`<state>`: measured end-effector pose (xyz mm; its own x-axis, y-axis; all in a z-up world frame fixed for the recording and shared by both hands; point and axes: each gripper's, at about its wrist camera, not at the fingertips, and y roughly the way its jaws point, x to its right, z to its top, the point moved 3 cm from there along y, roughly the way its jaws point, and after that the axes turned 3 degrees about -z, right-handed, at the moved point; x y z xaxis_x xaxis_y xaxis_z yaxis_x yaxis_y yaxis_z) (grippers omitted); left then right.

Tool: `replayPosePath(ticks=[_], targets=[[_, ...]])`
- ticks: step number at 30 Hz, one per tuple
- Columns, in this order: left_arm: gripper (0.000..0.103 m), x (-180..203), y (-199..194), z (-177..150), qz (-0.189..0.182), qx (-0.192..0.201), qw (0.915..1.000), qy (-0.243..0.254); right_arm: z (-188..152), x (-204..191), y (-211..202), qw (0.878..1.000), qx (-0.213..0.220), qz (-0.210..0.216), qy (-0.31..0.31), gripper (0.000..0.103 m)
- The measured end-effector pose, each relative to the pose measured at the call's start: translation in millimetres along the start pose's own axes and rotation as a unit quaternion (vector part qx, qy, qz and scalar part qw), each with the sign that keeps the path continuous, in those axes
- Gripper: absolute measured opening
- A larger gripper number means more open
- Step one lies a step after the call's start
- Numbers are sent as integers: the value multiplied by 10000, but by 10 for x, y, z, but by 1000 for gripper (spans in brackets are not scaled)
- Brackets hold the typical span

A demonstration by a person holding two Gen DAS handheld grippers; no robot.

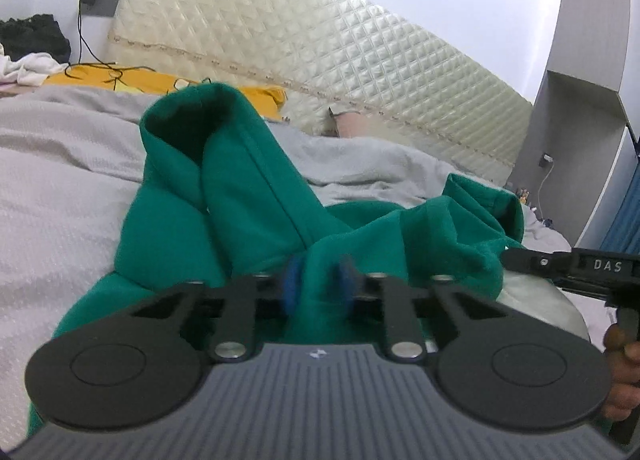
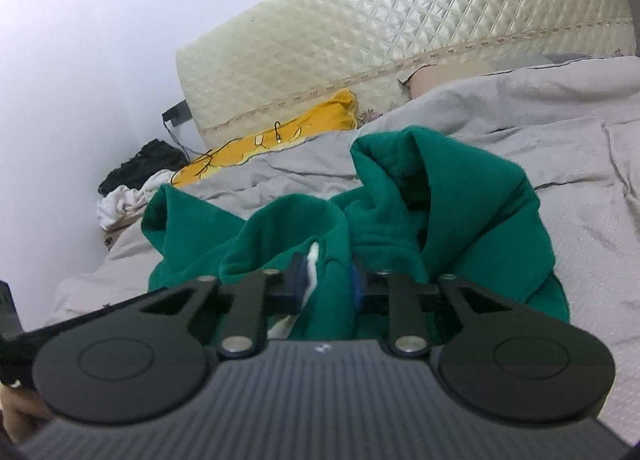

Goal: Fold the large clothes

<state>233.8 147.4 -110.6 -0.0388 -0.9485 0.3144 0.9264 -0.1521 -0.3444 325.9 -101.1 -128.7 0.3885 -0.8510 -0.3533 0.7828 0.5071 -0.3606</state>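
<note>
A green hoodie [image 1: 248,196] is lying bunched on a bed under a grey bedspread [image 1: 60,164]. The left claw [image 1: 320,280] is clenching a fold of the hoodie between its blue pads. The right claw [image 2: 328,280] is likewise grasping green fabric. A quilted cream headboard [image 1: 320,44] is standing behind, with a yellow cloth [image 2: 280,132] lying at its foot.

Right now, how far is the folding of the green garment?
Nothing looks folded yet: the green garment lies bunched on the grey bedsheet, its hood standing up. In hand: the left hand-held gripper and right hand-held gripper each pinch a bunch of its fabric. Left: spreading it flat, then every fold.
</note>
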Motion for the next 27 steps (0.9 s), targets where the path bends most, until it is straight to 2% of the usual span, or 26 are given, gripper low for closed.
replayPosePath(ticks=[5, 9, 14, 17, 19, 23, 27], targets=[[7, -51, -292, 101, -101, 192, 9994, -271, 78, -151, -337, 9992, 248, 116, -291, 21], [6, 12, -682, 166, -84, 394, 9988, -294, 34, -400, -706, 9935, 465, 40, -1042, 21], [6, 68, -1174, 225, -118, 455, 9978, -476, -148, -701, -1196, 9786, 512, 181, -1987, 20], [6, 66, -1385, 154, -165, 315, 9961, -813, -318, -832, -1411, 9753, 222, 364, -2166, 19], [6, 81, -1470, 98, -149, 147, 9955, -924, -483, -943, -1509, 9664, 0, 291, -2552, 10], [6, 122, -1627, 34, -278, -32, 9929, -1154, -788, -1014, -1663, 9571, -637, 264, -2816, 10], [7, 133, -1657, -69, -291, -292, 9909, -1282, -908, -969, -1747, 9624, -1107, 339, -2459, 10]])
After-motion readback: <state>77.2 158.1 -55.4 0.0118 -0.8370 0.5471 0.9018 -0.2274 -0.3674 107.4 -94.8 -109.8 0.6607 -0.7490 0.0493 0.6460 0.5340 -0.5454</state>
